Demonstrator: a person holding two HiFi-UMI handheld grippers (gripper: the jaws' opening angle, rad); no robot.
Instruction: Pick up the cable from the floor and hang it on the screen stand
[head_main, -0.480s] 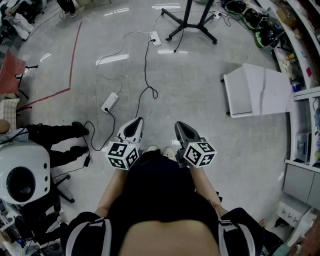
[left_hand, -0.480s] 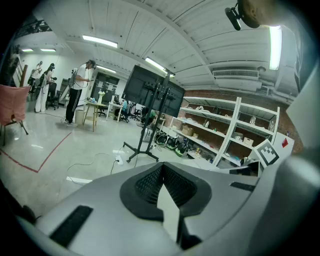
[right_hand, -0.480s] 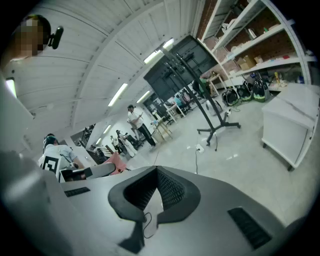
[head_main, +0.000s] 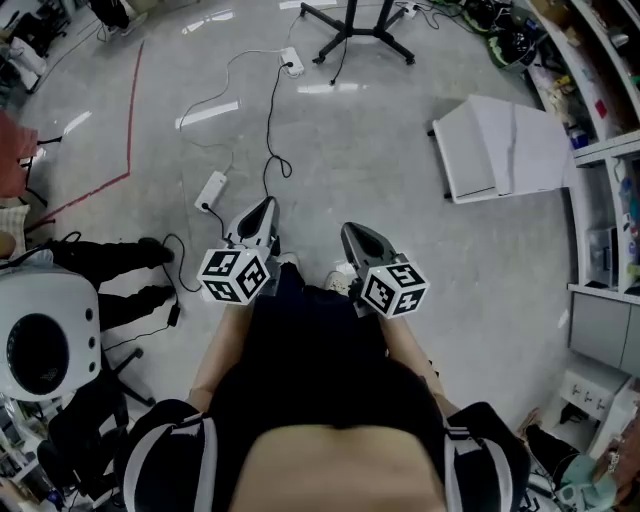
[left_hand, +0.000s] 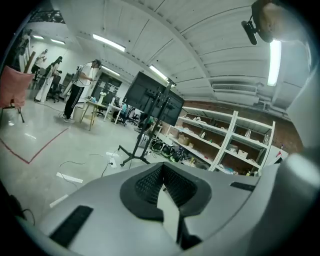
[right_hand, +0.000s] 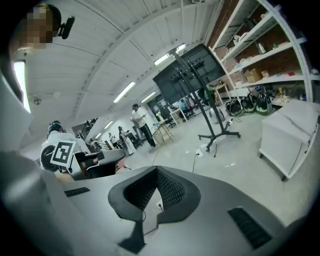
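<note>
Cable (head_main: 270, 120) lies on floor (head_main: 380, 170); left tongs (head_main: 266, 206), right tongs (head_main: 350, 232) closed, empty.

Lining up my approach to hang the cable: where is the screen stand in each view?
Head view: screen stand at top centre, only its legs showing.
Left gripper view: screen stand just left of centre, screens mounted.
Right gripper view: screen stand right of centre, screens mounted.
Shared landmark: white power strip on the floor by its legs.
</note>
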